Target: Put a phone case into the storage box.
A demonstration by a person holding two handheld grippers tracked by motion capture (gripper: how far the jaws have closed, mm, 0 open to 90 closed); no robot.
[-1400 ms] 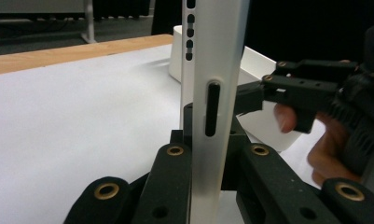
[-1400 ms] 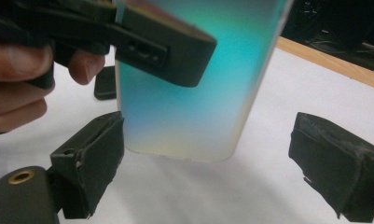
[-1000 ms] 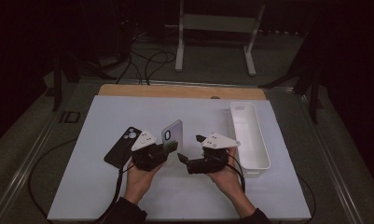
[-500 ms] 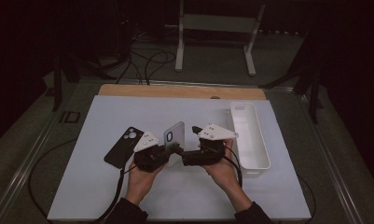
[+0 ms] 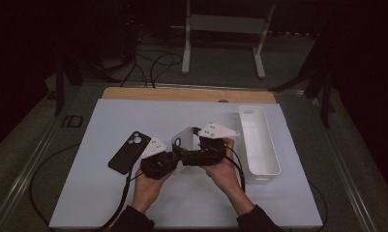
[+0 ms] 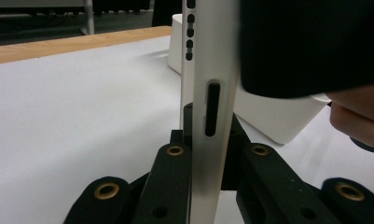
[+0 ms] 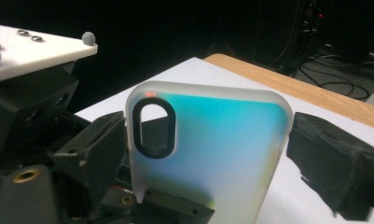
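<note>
High view: near the worktop's front-left part we see a dark phone lying flat. Just right of it, our left tongs are clamped on the lower edge of a translucent phone case, held upright near the front middle. Our right tongs reach the case; we cannot tell their state. A white tray lies along the right edge.

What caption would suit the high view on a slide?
Two hand-held grippers meet over a phone case, between a dark phone and a white bin.
</note>
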